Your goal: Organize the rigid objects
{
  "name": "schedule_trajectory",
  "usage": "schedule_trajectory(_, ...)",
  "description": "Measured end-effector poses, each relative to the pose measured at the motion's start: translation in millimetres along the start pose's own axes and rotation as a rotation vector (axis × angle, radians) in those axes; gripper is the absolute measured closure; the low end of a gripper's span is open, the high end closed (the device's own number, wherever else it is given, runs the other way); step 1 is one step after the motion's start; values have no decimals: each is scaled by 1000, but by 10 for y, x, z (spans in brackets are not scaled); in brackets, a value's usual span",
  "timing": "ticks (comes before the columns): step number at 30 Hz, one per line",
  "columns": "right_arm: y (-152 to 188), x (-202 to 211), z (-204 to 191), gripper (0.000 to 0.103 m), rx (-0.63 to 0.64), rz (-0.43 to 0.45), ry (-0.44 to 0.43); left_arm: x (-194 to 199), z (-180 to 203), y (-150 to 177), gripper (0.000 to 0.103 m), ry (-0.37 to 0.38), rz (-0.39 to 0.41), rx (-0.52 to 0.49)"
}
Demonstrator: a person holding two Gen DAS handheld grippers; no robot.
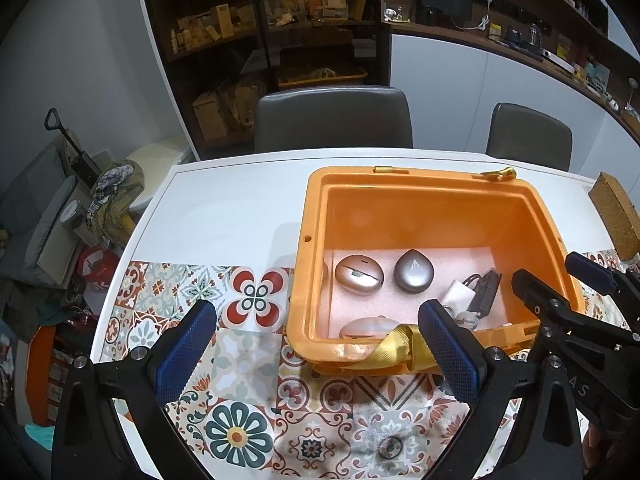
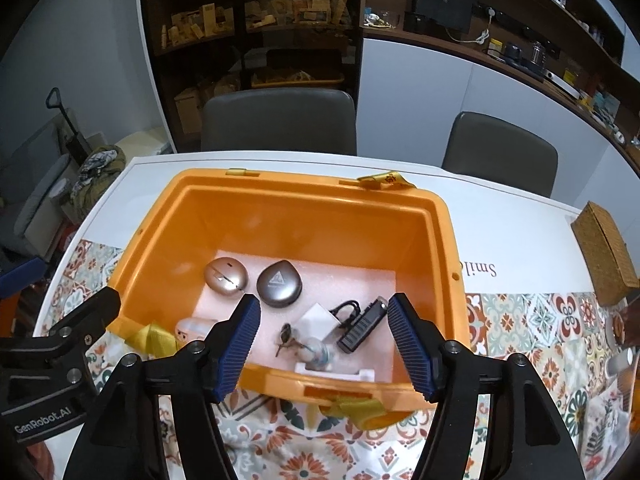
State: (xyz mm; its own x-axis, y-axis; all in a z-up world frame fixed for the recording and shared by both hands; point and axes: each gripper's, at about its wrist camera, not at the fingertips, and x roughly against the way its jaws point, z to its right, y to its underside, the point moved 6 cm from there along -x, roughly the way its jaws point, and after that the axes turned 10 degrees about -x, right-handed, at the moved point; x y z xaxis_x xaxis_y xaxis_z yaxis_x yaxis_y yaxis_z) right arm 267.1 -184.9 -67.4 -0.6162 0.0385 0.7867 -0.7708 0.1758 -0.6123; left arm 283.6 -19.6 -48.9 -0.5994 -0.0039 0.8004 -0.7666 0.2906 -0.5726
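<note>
Here, two grey chairs point(image 2: 280, 120) stand behind one white table point(image 1: 240, 200), which carries a patterned tile mat point(image 1: 248, 420) and, at its right edge, one woven box point(image 2: 604, 256). Dark shelves point(image 1: 260, 40) full of boxes line the wall beyond. One orange bin point(image 2: 304, 224) sits on the table, lined with pink foam. In it lie two rounded earbud cases, one rose-gold case point(image 2: 225, 276) and one grey case point(image 2: 279, 288), one black ribbed device point(image 2: 362, 330) with a cable, one white block point(image 2: 318, 318) and a small key bunch point(image 2: 290, 340). The left gripper point(image 1: 316, 344) is spread wide and empty beside the bin; the right gripper point(image 2: 324, 332) stands parted above the bin, holding nothing.
</note>
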Motion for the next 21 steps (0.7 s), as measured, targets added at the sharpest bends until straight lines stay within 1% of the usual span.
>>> schedule_trajectory(4, 44, 127, 51, 33, -14, 9, 5, 91, 7, 25, 0, 5, 11, -1)
schedule_trajectory(9, 108, 339, 107, 31, -22, 26, 14, 250, 39, 65, 0, -10, 32, -12)
schedule_trajectory(14, 170, 570, 151, 26, -20, 55, 12, 420, 84, 165, 0, 10, 45, -13)
schedule_trajectory(19, 221, 759, 183, 23, -13, 78, 20, 591, 132, 260, 0, 26, 58, -21)
schedule_trajectory(21, 258, 829, 202, 19, -17, 82, 19, 651, 142, 299, 0, 32, 60, -21)
